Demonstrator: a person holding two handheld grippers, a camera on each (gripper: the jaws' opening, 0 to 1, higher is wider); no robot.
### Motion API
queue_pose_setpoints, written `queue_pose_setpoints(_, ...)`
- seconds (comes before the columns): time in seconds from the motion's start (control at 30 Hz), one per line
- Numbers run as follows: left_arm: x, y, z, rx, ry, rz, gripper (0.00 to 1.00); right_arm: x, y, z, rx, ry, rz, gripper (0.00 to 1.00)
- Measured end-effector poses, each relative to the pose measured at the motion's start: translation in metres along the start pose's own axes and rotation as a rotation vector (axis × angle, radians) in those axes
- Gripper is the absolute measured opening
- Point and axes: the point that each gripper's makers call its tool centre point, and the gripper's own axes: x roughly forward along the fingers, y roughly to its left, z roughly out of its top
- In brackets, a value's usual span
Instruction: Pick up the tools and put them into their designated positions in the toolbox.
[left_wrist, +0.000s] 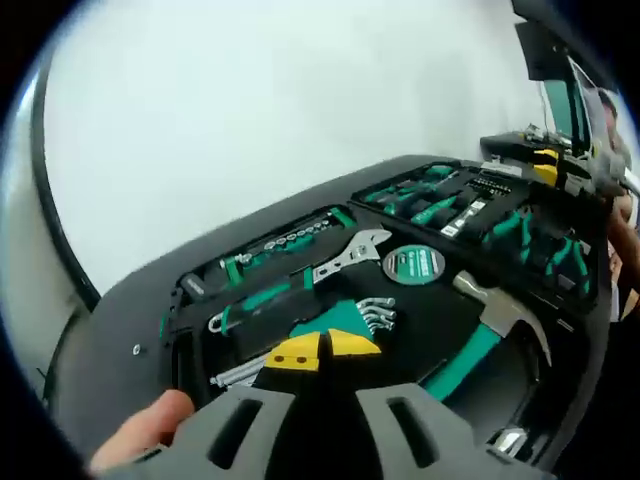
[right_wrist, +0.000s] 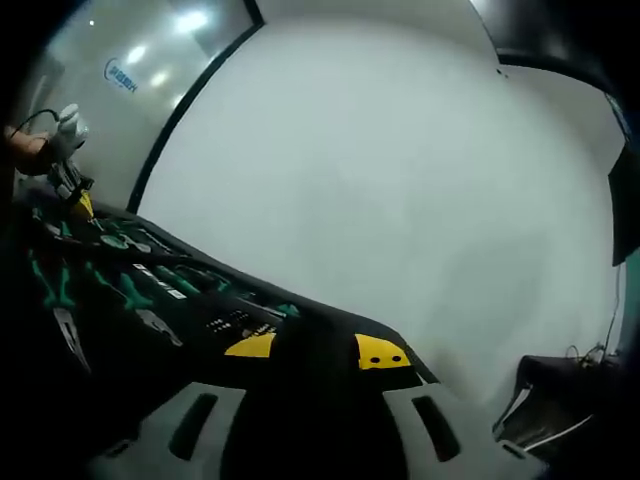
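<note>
White table (left_wrist: 250, 130) bare beyond toolbox (left_wrist: 120, 330) edge, both grippers' grip unclear.

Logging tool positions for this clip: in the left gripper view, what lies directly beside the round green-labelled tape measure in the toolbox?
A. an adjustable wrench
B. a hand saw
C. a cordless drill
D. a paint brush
A: the silver adjustable wrench lies with its jaw end right next to the round tape measure in the open toolbox, with a teal-handled hammer on the tape's other side.
</note>
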Motion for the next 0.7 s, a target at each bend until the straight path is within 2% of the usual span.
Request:
queue_pose_setpoints(0.07, 0.007, -0.001, -0.001, 0.117, 0.000, 0.016, 0.00, 0.000, 0.000, 0.000, -0.002, 0.000, 0.001, 0.26)
queue_pose_setpoints(0.13, 0.014, 0.000, 0.000, 0.093, 0.002, 0.020, 0.00, 0.000, 0.000, 0.000, -0.002, -0.001, 0.000, 0.26)
queue_pose_setpoints(0.17, 0.007, -0.002, -0.001, 0.113, 0.005, 0.020, 0.00, 0.000, 0.000, 0.000, -0.001, -0.001, 0.001, 0.26)
queue_pose_setpoints(0.2, 0.010, -0.001, 0.000, 0.110, 0.008, 0.018, 0.00, 0.000, 0.000, 0.000, 0.000, -0.001, 0.001, 0.26)
queue_pose_setpoints(0.23, 0.007, -0.010, 0.005, 0.136, -0.024, -0.042, 0.00, 0.001, 0.000, 0.000, -0.001, -0.001, 0.002, 0.26)
queue_pose_setpoints(0.43, 0.006, -0.013, 0.003, 0.145, -0.023, -0.064, 0.00, 0.001, 0.002, -0.001, -0.006, 0.003, 0.009, 0.26)
queue_pose_setpoints(0.53, 0.005, -0.017, 0.004, 0.087, -0.093, -0.073, 0.00, 0.001, 0.002, -0.001, -0.005, 0.005, 0.006, 0.26)
queue_pose_setpoints(0.63, 0.001, -0.022, 0.005, 0.091, -0.092, -0.069, 0.00, 0.001, -0.002, 0.000, 0.013, -0.002, -0.004, 0.26)
queue_pose_setpoints(0.67, 0.001, -0.022, 0.005, 0.098, -0.068, -0.080, 0.00, 0.001, -0.002, -0.001, 0.016, -0.002, -0.004, 0.26)
queue_pose_setpoints(0.7, 0.003, -0.021, 0.002, 0.107, -0.013, -0.108, 0.00, 0.002, -0.002, -0.001, 0.019, 0.000, -0.002, 0.26)
